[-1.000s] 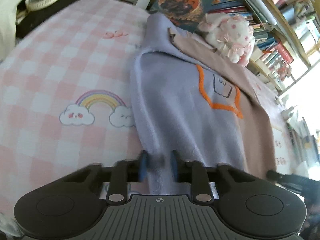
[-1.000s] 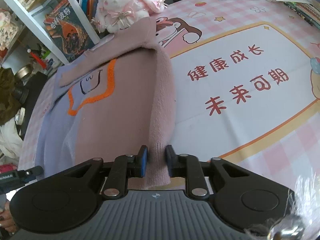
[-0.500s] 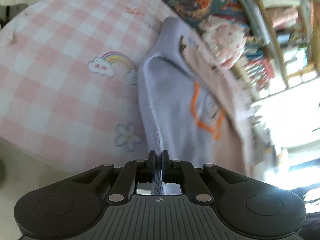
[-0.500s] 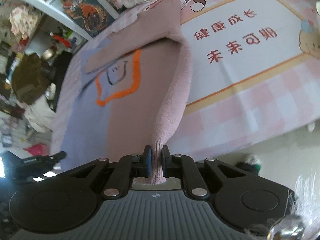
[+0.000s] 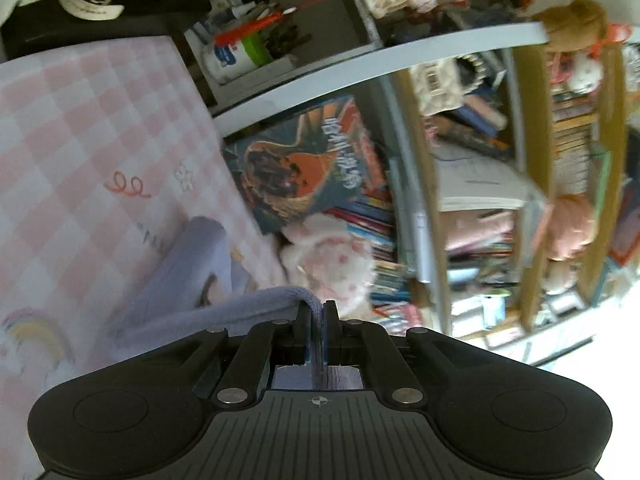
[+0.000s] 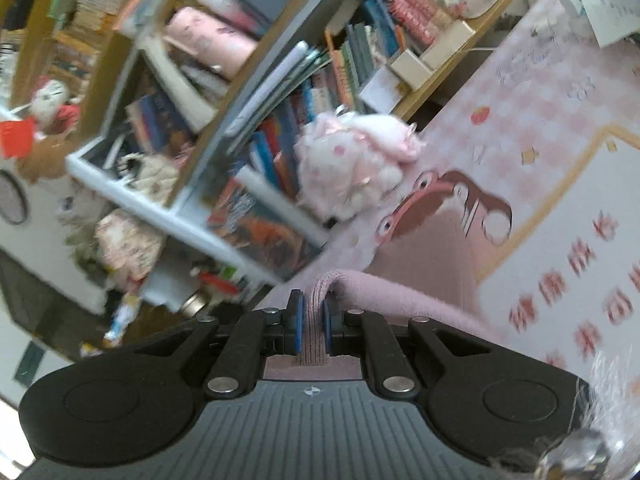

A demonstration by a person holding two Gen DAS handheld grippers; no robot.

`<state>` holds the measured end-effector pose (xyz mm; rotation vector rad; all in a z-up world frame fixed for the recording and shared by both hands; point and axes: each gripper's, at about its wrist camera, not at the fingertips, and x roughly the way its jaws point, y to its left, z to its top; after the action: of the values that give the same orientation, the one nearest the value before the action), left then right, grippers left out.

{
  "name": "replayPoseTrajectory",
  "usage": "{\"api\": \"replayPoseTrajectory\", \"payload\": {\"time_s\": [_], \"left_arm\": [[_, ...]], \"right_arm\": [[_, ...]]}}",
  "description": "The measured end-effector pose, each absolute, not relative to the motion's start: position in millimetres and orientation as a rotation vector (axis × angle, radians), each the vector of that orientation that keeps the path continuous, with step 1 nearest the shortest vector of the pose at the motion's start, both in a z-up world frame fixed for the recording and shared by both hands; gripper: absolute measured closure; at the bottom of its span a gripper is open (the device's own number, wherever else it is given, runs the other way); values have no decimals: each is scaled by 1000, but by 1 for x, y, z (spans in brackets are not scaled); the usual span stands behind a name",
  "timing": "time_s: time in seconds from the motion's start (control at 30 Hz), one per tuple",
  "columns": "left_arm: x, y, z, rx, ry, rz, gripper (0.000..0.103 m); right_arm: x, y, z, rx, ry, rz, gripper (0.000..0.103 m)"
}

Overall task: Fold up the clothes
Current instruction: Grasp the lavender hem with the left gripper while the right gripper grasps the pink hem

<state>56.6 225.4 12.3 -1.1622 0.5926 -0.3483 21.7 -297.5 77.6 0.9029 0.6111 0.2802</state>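
Observation:
The garment is a sweater, lilac on one half [image 5: 188, 280] and dusty pink on the other [image 6: 432, 268]. It lies on a pink checked table cover [image 5: 80, 152]. My left gripper [image 5: 317, 312] is shut on the lilac hem, which is lifted and drapes away to the left. My right gripper [image 6: 311, 312] is shut on the ribbed pink hem, which arches up between the pads and falls off to the right. Both lifted edges hide most of the sweater's body from view.
A pink and white plush toy [image 5: 328, 260] [image 6: 352, 168] sits at the far edge of the table, against crowded bookshelves [image 6: 248, 92]. A large picture book [image 5: 304, 164] leans behind it. The cover's white panel with red characters [image 6: 568, 264] lies to the right.
Both grippers have risen and tipped up with the hem held, so the views now face the bookshelves. The sweater's front with its orange outline has dropped out of sight.

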Motion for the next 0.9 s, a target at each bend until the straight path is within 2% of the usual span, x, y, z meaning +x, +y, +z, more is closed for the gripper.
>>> {"api": "replayPoseTrajectory", "payload": {"time_s": [0.2, 0.6, 0.67, 0.7, 0.73, 0.77, 0.83, 0.9], "left_arm": [[98, 212, 3, -1043, 663, -292, 100], [137, 191, -30, -881, 797, -168, 98], [143, 190, -35, -877, 823, -137, 89], [145, 191, -36, -880, 832, -132, 87], [146, 193, -36, -885, 825, -135, 80], [144, 197, -35, -889, 812, -148, 68], [133, 203, -31, -863, 752, -157, 53], [120, 206, -25, -750, 707, -141, 52]], "right_arm": [[79, -297, 60, 844, 670, 196, 94], [129, -284, 20, 749, 792, 121, 93], [136, -283, 13, 742, 804, 94, 91], [138, -283, 10, 736, 806, 78, 83], [139, -284, 10, 721, 794, 55, 70], [139, -286, 12, 700, 773, 35, 66], [136, -291, 16, 651, 744, 25, 66], [132, -294, 20, 565, 738, 36, 66]]}}
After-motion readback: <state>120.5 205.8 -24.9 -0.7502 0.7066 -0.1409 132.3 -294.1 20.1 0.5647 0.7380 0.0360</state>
